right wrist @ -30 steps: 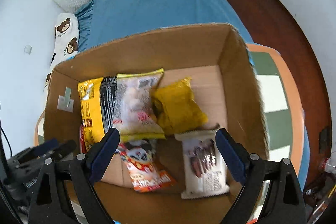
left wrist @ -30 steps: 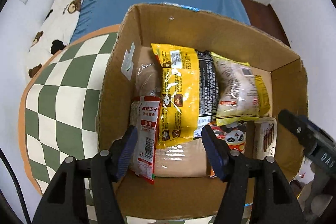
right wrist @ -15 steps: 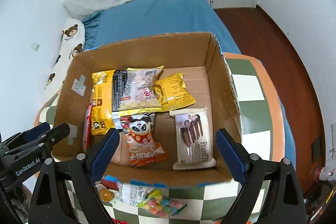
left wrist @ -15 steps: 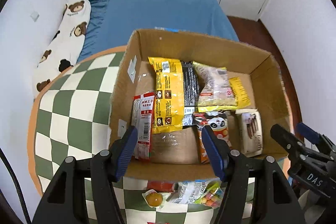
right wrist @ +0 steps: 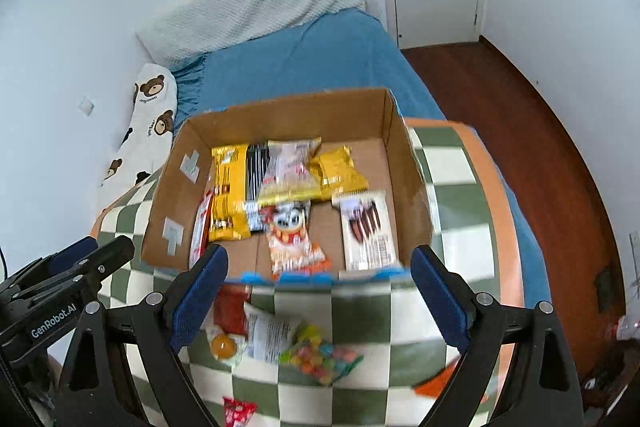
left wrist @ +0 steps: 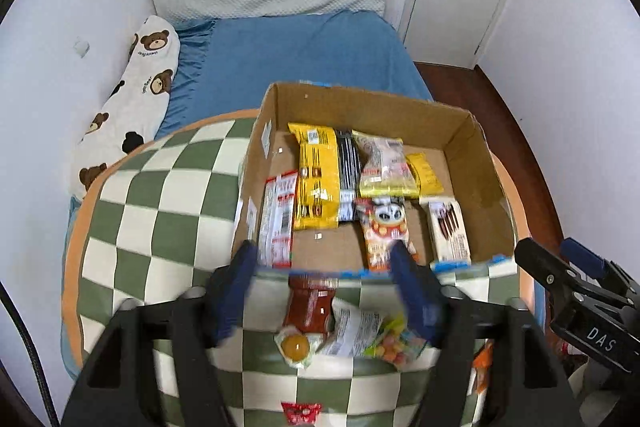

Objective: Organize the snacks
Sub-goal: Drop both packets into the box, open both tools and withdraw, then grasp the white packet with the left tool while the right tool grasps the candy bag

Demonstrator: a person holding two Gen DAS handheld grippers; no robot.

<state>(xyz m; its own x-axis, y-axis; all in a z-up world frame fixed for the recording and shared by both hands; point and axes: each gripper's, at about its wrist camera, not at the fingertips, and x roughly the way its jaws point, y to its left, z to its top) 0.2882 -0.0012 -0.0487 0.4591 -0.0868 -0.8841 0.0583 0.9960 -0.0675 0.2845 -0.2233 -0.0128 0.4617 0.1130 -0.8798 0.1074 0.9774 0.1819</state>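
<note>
Snacks sit partly in cardboard box, partly loose on the green-and-white checked worktop. Left claw hangs w/ fingers spread wide, nothing between them, over the near edge of the box. Right claw likewise spread apart & empty, above the worktop just in front of the box.

Inside box, L to R in left wrist view: red-and-white packet leaning against left wall; long yellow bag lying flat; black-striped pack beside it, partly under a clear-and-yellow bag; small yellow packet touching that bag on its right. Nearer front wall: panda-print packet & white choc-stick biscuit pack, side by side but apart.

Loose items outside, near the front wall: red packet touching the box's blue-taped edge; jelly cup w/ orange centre; white-label bag overlapping a bag of coloured candies. Small red wrapper closer to camera, apart from the rest. Orange packet at the right edge of the worktop, partly hidden by a claw finger.

Blue-sheeted bed lies beyond the worktop, w/ bear-print pillow along the wall. Front of scene is motion-blurred.
</note>
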